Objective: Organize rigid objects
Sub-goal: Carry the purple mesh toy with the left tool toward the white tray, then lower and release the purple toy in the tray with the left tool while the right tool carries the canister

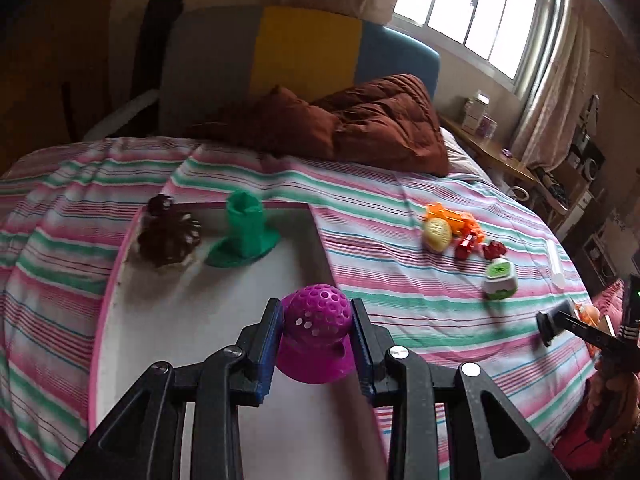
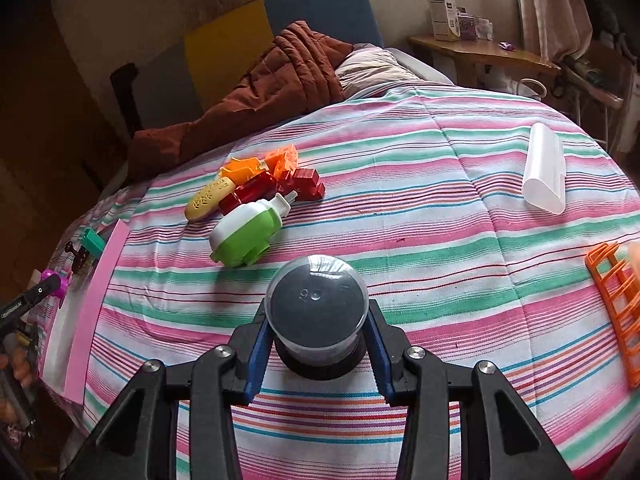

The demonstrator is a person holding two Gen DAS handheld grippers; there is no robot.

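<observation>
Two pieces, a brown pine cone (image 1: 168,236) and green stand (image 1: 243,236), sit on the pink-edged tray (image 1: 116,280); the left gripper (image 1: 316,340) pinches a purple perforated ball (image 1: 318,316) above it, the right gripper (image 2: 318,340) clamps a dark clear-capped jar (image 2: 316,312), and perhaps six toys (image 2: 256,196) wait on the striped bedspread (image 2: 440,240).

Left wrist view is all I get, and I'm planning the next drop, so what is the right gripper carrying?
Observer: The right gripper is shut on a clear-capped black jar.
Operator: Anything beyond it, to its right?
Observer: An orange basket sits at the bed's right edge.
Operator: And that white thing I barely see?
Observer: A white tube lies flat on the striped bedspread, apart from the toy pile.
</observation>
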